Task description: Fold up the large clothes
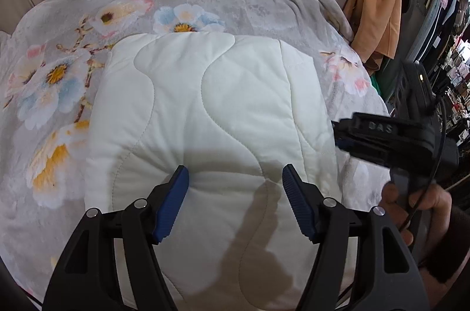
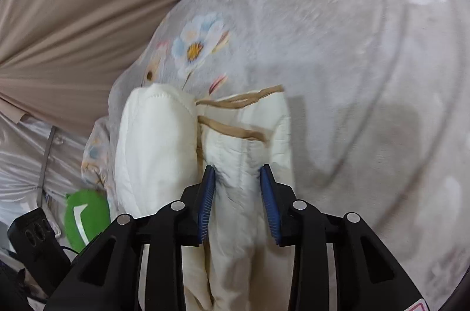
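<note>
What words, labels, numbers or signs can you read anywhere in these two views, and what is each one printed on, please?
"DAS": raised letters on the black body of the right gripper, seen from the left wrist camera; the first letter is faint.
White check-like mark, no letters: on the green object at lower left of the right wrist view.
Pink-edged label on the right gripper's body: cut off, unreadable.
Shelf items at far right: too small to read.

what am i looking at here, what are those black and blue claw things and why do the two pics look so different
Each claw is a pair of hand-held tongs with a camera behind it; no robot, a person squeezes them. The left-hand view shows the left tongs wide open over a folded white quilted garment lying on a flowery grey blanket. The right tongs reach in from the side, a hand visible on the handle. The right-hand view shows the right tongs with the garment's thick folded edge between their blue pads.
</note>
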`<state>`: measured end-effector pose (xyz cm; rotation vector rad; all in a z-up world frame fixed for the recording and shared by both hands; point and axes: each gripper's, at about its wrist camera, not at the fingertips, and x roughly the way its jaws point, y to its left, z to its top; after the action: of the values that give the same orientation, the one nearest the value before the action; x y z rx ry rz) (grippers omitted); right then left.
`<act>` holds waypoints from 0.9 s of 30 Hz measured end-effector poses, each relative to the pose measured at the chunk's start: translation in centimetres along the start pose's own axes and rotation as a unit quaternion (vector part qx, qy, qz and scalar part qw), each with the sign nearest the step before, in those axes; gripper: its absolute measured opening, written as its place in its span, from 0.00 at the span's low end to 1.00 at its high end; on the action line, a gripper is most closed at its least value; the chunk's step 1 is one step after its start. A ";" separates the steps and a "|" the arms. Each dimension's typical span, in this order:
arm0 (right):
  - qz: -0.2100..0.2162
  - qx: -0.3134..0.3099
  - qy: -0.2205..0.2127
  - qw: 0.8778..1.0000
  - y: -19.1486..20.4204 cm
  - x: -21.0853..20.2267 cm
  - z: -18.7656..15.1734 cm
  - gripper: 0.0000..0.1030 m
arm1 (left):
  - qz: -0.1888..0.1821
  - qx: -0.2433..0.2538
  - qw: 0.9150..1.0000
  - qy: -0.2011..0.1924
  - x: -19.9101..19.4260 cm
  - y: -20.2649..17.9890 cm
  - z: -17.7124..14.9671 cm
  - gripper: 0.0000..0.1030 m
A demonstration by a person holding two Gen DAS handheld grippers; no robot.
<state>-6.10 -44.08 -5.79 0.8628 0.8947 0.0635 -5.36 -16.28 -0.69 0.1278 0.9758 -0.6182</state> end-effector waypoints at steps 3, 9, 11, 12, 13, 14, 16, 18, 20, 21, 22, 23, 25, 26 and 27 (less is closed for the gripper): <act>0.006 -0.067 -0.039 0.997 3.8 -1.3 1.4 0.09 | 0.003 0.000 1.000 -0.005 0.1 -0.1 -0.3 0.62; -0.073 -0.114 -0.015 0.991 4.2 4.3 3.8 0.10 | 0.023 -0.002 1.000 -0.006 1.7 -0.4 -0.1 0.62; -0.066 -0.065 0.020 0.995 0.9 6.2 3.7 0.12 | 0.030 0.009 0.999 -0.006 2.3 -0.8 -0.2 0.62; -0.054 -0.045 0.011 0.997 0.4 5.3 3.7 0.13 | 0.036 0.017 0.999 -0.004 2.7 -1.1 -0.2 0.63; -0.051 -0.036 -0.002 0.998 0.4 3.9 3.7 0.14 | 0.038 0.017 0.999 -0.003 2.8 -1.1 -0.2 0.63; -0.053 -0.041 -0.024 0.997 0.8 1.9 3.4 0.17 | 0.039 0.016 0.999 -0.003 2.9 -1.1 -0.3 0.63; -0.049 -0.052 -0.057 0.996 2.0 -1.8 2.3 0.21 | 0.038 0.012 0.999 -0.006 3.0 -1.0 -0.4 0.63; -0.023 -0.049 -0.055 0.997 2.7 -3.5 1.0 0.29 | 0.037 0.008 0.999 -0.005 2.8 -1.0 -0.3 0.63; -0.001 -0.040 -0.043 0.998 3.1 -3.8 -0.5 0.36 | 0.026 -0.002 1.000 -0.004 2.3 -0.9 0.1 0.63; 0.007 -0.037 -0.033 0.999 3.3 -3.2 -1.1 0.43 | 0.022 -0.008 1.000 -0.004 2.0 -0.7 0.3 0.63; 0.005 -0.033 -0.023 0.999 3.5 -2.3 -1.7 0.45 | 0.016 -0.015 1.000 -0.005 1.8 -0.5 0.5 0.63; -0.001 -0.032 -0.004 0.999 3.4 -1.2 -2.3 0.45 | 0.012 -0.021 1.000 -0.005 1.5 -0.3 0.7 0.63; 0.002 -0.042 0.015 0.999 3.4 0.1 -3.4 0.27 | 0.010 -0.033 0.999 -0.006 0.9 0.3 1.1 0.63; 0.008 -0.043 0.013 0.999 3.5 0.0 -3.7 0.13 | 0.010 -0.038 0.999 -0.008 0.5 0.6 1.4 0.62; 0.011 -0.047 -0.002 0.999 3.8 -0.9 -3.9 0.08 | 0.011 -0.048 0.999 -0.014 -0.2 1.1 1.7 0.62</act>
<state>-8.27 -39.44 -3.90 0.7838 0.8720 0.1216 -3.63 -15.95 0.24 0.0453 0.9732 -0.5508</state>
